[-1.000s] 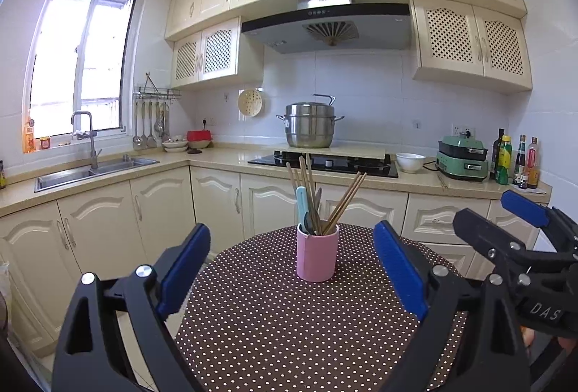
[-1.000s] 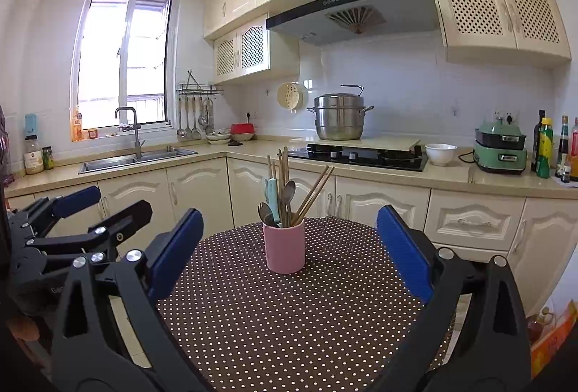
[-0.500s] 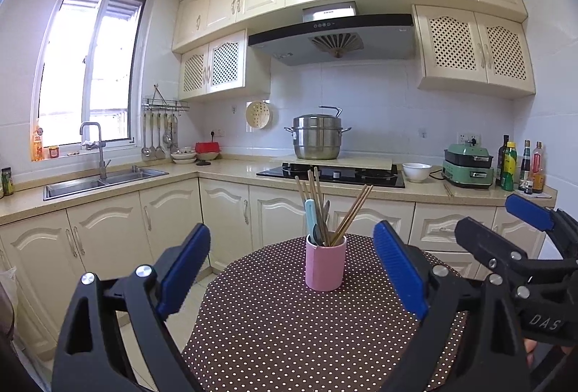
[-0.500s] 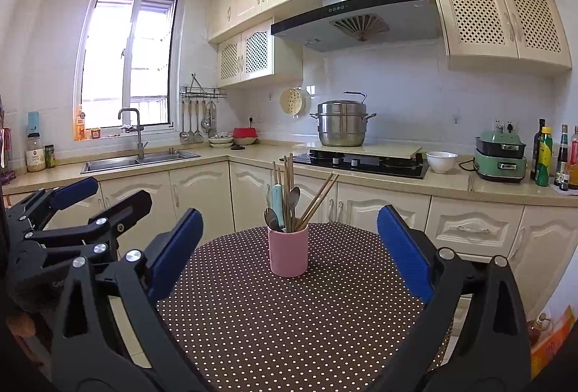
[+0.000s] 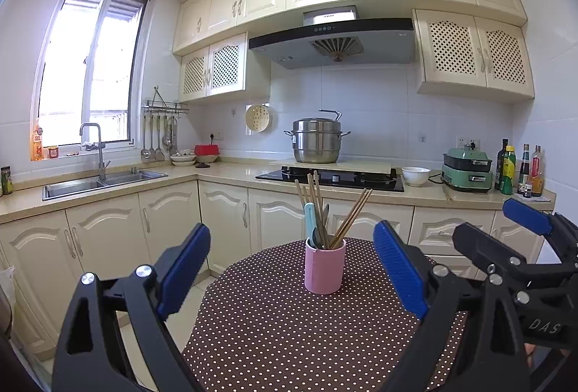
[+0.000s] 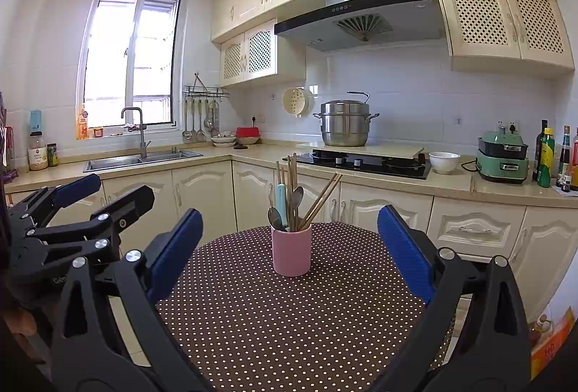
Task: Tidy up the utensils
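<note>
A pink cup [image 5: 324, 265] stands upright near the far side of a round table with a brown polka-dot cloth [image 5: 289, 327]; it also shows in the right wrist view [image 6: 291, 252]. The cup holds wooden chopsticks [image 5: 351, 214], metal spoons [image 6: 297, 196] and a light-blue-handled utensil [image 5: 310, 217]. My left gripper [image 5: 292, 269] is open and empty, well short of the cup. My right gripper [image 6: 289, 255] is open and empty, also short of the cup. Each gripper appears at the edge of the other's view.
Cream kitchen cabinets and a counter run behind the table, with a sink [image 5: 97, 181], a black hob [image 5: 332, 177] with a steel pot [image 5: 317, 141], a white bowl [image 5: 416, 175], a green appliance [image 5: 467, 170] and bottles [image 5: 520, 171].
Both views have tilted upward and pulled back slightly, so the cup and table sit lower in the frames. Both grippers stay open and empty.
</note>
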A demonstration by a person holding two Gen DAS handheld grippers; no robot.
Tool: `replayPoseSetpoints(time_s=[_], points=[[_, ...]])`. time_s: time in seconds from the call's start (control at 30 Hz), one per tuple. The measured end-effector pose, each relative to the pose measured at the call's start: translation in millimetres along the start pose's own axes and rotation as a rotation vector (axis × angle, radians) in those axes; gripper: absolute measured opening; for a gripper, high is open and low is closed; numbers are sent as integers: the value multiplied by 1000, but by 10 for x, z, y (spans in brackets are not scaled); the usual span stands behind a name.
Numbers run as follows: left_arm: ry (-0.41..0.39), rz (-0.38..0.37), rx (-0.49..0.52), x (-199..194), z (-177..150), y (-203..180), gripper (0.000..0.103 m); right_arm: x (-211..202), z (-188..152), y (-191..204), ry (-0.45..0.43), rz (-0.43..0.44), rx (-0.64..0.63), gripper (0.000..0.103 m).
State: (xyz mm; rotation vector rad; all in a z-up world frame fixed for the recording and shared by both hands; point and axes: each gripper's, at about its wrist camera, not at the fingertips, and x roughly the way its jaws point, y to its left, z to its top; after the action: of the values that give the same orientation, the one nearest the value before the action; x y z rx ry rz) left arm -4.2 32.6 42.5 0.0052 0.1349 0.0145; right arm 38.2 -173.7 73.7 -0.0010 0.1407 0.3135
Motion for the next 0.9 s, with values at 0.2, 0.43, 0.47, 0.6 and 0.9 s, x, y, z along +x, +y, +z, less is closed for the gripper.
replayPoseSetpoints(time_s=[0.2, 0.43, 0.47, 0.6, 0.9], points=[[3, 3, 2, -5, -16, 14, 90, 8, -13, 1, 8, 9, 7, 96], [6, 2, 4, -8, -15, 20, 90, 9, -12, 2, 13, 12, 10, 96], [6, 2, 4, -9, -16, 19, 90, 12, -10, 1, 13, 12, 11, 96], [3, 4, 8, -21, -23, 17, 90, 7, -13, 7, 11, 15, 15, 96], [5, 7, 5, -39, -32, 23, 90, 4, -28, 48, 14, 18, 15, 96]])
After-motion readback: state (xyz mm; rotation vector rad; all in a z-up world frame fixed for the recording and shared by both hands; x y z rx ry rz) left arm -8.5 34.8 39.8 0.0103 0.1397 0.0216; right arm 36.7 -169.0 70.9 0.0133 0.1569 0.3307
